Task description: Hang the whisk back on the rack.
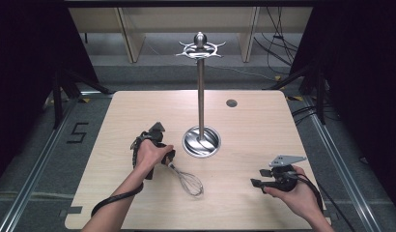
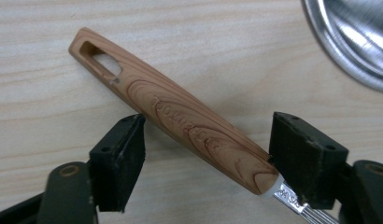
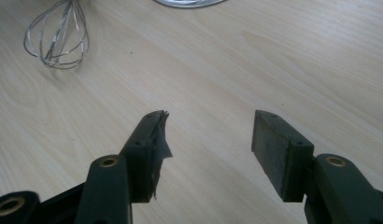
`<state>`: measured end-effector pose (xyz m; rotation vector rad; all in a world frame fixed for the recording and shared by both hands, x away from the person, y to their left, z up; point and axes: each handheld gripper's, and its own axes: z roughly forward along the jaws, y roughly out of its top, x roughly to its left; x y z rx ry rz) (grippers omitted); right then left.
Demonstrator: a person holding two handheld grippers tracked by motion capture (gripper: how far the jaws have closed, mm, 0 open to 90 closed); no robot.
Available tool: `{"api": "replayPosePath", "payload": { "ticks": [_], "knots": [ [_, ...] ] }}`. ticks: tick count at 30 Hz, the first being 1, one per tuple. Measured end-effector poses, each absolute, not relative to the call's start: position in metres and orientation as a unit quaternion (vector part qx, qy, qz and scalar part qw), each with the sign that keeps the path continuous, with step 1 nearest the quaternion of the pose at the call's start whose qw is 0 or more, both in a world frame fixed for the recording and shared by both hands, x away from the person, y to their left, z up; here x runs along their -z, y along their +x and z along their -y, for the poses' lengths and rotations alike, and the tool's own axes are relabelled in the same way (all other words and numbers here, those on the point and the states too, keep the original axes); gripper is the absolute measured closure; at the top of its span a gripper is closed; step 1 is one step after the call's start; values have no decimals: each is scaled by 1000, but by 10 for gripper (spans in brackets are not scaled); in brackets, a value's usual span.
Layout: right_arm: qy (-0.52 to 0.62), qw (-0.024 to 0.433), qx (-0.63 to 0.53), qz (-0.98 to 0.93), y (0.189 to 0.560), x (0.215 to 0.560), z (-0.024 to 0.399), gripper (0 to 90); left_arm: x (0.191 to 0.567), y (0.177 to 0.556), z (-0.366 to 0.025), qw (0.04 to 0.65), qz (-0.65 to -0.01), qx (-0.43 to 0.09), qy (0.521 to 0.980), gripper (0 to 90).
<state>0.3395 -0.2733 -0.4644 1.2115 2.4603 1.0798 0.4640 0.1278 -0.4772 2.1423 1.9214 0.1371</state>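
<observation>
High view: the whisk (image 1: 186, 178) lies flat on the wooden table (image 1: 254, 121), just in front of the round steel base of the utensil stand (image 1: 201, 140). Its long axis runs diagonally, with the wire head pointing toward the near right and the handle end hidden under the left gripper (image 1: 156, 145), which the person's left hand holds over it. The right gripper (image 1: 263, 181) rests in the right hand near the table's right front, well apart from the whisk.

Left gripper view: the whisk's wood-grain handle (image 2: 180, 121) slants between the two black jaws. Its slotted hanging end points to the upper left and its metal collar sits at the lower right. The jaws stand wide, the left pad clear of the handle, so nothing is clamped.

Right gripper view: the jaws stand apart over bare table, with the wire head (image 3: 56, 37) far off at the upper left.
</observation>
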Motion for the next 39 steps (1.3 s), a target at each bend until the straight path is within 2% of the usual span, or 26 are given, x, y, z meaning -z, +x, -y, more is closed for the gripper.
{"api": "replayPosePath", "payload": {
  "ticks": [3,6,10,13,18,20,26,31,39],
  "knots": [
    [409,90,-361,-833,340,465,273,456,478,463,-132,114,-648,-39,752,327],
    [409,88,-355,-836,339,463,273,463,481,462,-133,102,-639,-38,762,473],
    [414,91,-365,-829,340,465,273,465,479,460,-134,76,-617,-41,782,523],
    [410,88,-360,-834,340,464,274,466,481,457,-132,82,-639,-46,764,567],
    [426,80,-369,-822,338,467,268,467,480,455,-142,70,-624,-48,777,669],
    [409,86,-367,-831,340,466,270,466,478,455,-147,59,-610,-43,789,675],
    [409,76,-359,-835,340,464,271,468,480,453,-151,91,-623,-32,776,677],
    [416,71,-357,-833,339,464,271,467,478,450,-157,106,-610,-33,785,677],
    [414,74,-358,-834,338,463,271,467,465,441,-171,168,-585,-49,792,678]
  ]
}}
